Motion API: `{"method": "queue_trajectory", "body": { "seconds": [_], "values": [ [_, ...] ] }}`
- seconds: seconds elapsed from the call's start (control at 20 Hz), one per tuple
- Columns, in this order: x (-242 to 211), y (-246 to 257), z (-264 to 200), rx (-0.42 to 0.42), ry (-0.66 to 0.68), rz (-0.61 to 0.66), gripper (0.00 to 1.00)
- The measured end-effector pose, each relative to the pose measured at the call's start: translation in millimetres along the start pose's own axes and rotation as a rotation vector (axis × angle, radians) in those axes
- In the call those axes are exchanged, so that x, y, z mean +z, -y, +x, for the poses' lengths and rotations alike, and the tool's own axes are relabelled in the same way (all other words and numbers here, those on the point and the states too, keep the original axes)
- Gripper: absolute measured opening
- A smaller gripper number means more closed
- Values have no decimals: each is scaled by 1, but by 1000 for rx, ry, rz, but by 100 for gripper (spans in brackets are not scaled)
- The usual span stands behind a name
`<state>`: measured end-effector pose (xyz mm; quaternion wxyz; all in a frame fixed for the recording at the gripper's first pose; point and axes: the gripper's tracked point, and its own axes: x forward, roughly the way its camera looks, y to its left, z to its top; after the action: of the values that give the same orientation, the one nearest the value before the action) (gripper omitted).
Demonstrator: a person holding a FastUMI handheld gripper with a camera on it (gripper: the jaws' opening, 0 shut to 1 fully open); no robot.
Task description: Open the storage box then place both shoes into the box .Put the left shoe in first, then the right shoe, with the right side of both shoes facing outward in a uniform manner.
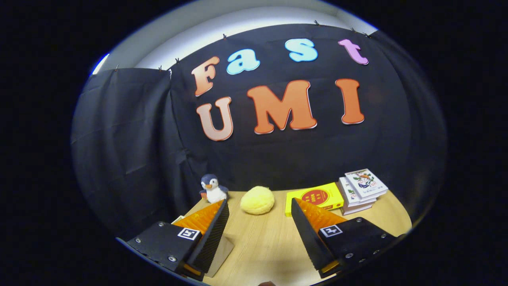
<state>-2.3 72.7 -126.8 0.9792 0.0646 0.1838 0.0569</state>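
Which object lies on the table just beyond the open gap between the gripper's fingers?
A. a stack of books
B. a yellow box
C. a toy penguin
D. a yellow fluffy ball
D: the yellow fluffy ball lies straight ahead of the open gripper, while the toy penguin stands off to one side and the yellow box and stack of books to the other.
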Motion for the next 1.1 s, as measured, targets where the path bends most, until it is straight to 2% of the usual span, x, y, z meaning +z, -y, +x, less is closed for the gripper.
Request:
{"method": "queue_trajectory", "body": {
  "seconds": [0.25,0.55,0.85,1.1],
  "values": [
    [56,47,-23,-38,201,-75,98],
    [85,92,-45,-95,353,-135,98],
    [80,116,-53,-119,353,-121,98],
    [80,115,-53,-116,352,-117,98]
  ]
}}
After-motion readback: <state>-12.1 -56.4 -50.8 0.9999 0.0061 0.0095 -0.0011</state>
